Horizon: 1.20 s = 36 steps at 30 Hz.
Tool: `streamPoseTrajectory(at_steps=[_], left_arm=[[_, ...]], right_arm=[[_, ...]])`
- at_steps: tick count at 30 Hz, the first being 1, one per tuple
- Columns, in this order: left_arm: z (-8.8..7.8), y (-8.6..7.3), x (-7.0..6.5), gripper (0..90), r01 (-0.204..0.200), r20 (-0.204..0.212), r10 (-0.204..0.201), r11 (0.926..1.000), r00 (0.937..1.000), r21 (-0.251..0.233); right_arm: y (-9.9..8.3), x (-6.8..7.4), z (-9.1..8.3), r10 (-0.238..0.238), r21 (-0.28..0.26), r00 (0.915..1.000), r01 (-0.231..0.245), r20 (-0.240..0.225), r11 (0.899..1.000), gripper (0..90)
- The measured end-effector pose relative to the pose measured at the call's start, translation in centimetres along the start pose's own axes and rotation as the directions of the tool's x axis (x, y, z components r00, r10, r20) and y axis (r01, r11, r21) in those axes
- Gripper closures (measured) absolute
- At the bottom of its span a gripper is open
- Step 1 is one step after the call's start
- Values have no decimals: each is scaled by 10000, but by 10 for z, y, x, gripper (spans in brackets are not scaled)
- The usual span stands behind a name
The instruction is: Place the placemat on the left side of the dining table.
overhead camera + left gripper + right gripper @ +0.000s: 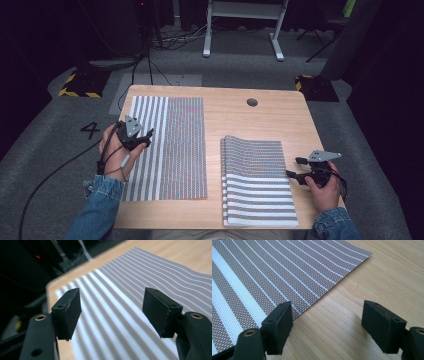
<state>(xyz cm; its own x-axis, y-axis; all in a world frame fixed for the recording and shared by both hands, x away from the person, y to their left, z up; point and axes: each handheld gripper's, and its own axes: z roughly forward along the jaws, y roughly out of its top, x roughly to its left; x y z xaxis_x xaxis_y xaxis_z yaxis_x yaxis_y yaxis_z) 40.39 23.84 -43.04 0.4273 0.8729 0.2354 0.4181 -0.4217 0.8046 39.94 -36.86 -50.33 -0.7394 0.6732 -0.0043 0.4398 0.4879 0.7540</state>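
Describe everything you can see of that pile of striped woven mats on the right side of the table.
The stack of striped woven placemats lies flat on the light wooden table, near its front right corner. The mats look like brown-grey mesh with white stripes, thin ones at the far end and broad ones nearer the person. Layered edges show along the stack's left side. The right gripper sits open by its right edge; whether it touches cannot be told.

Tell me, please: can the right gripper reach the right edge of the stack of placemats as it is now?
Probably yes. The right gripper has its jaws open beside the stack of placemats, pointing at its right edge, with only bare table between them.
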Motion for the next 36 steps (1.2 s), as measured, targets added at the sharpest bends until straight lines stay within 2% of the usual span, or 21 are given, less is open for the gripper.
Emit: streamPoseTrajectory(at_steps=[3, 5, 6, 7, 9, 11, 12, 13, 17, 20, 21, 22, 23, 24, 25, 29, 30, 31, 33, 34, 36], left_arm=[[-2, -10, -24, 304, 263, 850, -290, 9991, 9960, 318], [-4, -16, -42, 301, 335, 1427, -428, 9972, 9888, 666], [-5, -18, -53, 299, 558, 1636, -714, 9936, 9839, 980], [-6, -21, -63, 296, 537, 1888, -750, 9918, 9791, 1156], [-6, -26, -80, 291, 283, 2370, -580, 9915, 9698, 1269], [-7, -31, -100, 284, 219, 2879, -671, 9873, 9553, 1574], [-7, -33, -106, 280, 134, 2967, -617, 9867, 9530, 1622], [-7, -34, -115, 276, 171, 3151, -718, 9848, 9464, 1729], [-3, -36, -142, 267, -230, 3839, -545, 9807, 9218, 1943], [2, -38, -150, 267, -395, 3983, -459, 9783, 9161, 2036], [3, -38, -152, 246, -328, 3932, -481, 9800, 9182, 1965], [3, -38, -153, 240, -376, 4065, -459, 9801, 9125, 1951], [3, -37, -154, 240, -453, 3961, -371, 9794, 9175, 1967], [3, -37, -156, 238, -399, 3978, -433, 9793, 9164, 1985], [2, -37, -156, 242, -442, 3800, -340, 9798, 9244, 1952], [2, -38, -157, 251, -222, 3896, -607, 9785, 9190, 2049], [2, -37, -157, 258, -173, 3800, -641, 9782, 9228, 2069], [2, -37, -156, 269, -221, 3828, -644, 9758, 9216, 2175], [2, -35, -157, 276, -154, 3747, -717, 9744, 9244, 2243], [3, -34, -155, 291, -253, 3676, -600, 9745, 9280, 2229], [3, -33, -155, 301, -241, 3649, -623, 9734, 9290, 2277]], right_arm=[[0, 0, 0, -2, 0, 10000, 2, -2, 10000, 251], [0, 0, 0, -4, -1, 10000, 4, -1, 10000, 251], [0, 0, 0, -3, 0, 10000, 3, 0, 10000, 251], [0, 0, 0, -3, 0, 10000, 3, 0, 10000, 251], [0, 0, 0, -4, 0, 10000, 4, -2, 10000, 251], [0, 0, 0, -1, 0, 10000, 1, -3, 10000, 251], [0, 0, 0, -1, 2, 10000, 1, -4, 10000, 251], [0, 0, 0, 2, 2, 10000, -2, -4, 10000, 251], [0, 0, 0, 1, 2, 10000, -1, -6, 10000, 251], [0, 0, 0, -1, -1, 10000, 1, -6, 10000, 251], [0, 0, 0, 2, 1, 10000, -2, -6, 10000, 251], [0, 0, 0, 0, 3, 10000, 0, -4, 10000, 251], [0, 0, 0, -5, 2, 10000, 5, -5, 10000, 251], [0, 0, 0, -4, 3, 10000, 4, -4, 10000, 251], [0, 0, 0, -2, 3, 10000, 2, -4, 10000, 251], [0, 0, 0, 6, 4, 10000, -6, -8, 10000, 251], [0, 0, 0, 4, 1, 10000, -4, -6, 10000, 251], [0, 0, 0, 10, 9, 10000, -10, -16, 10000, 251], [0, 0, 0, 11, 11, 10000, -11, -19, 10000, 251], [0, 0, 0, 12, 8, 10000, -12, -13, 10000, 251], [0, 0, 0, 11, 10, 10000, -10, -11, 10000, 251]])
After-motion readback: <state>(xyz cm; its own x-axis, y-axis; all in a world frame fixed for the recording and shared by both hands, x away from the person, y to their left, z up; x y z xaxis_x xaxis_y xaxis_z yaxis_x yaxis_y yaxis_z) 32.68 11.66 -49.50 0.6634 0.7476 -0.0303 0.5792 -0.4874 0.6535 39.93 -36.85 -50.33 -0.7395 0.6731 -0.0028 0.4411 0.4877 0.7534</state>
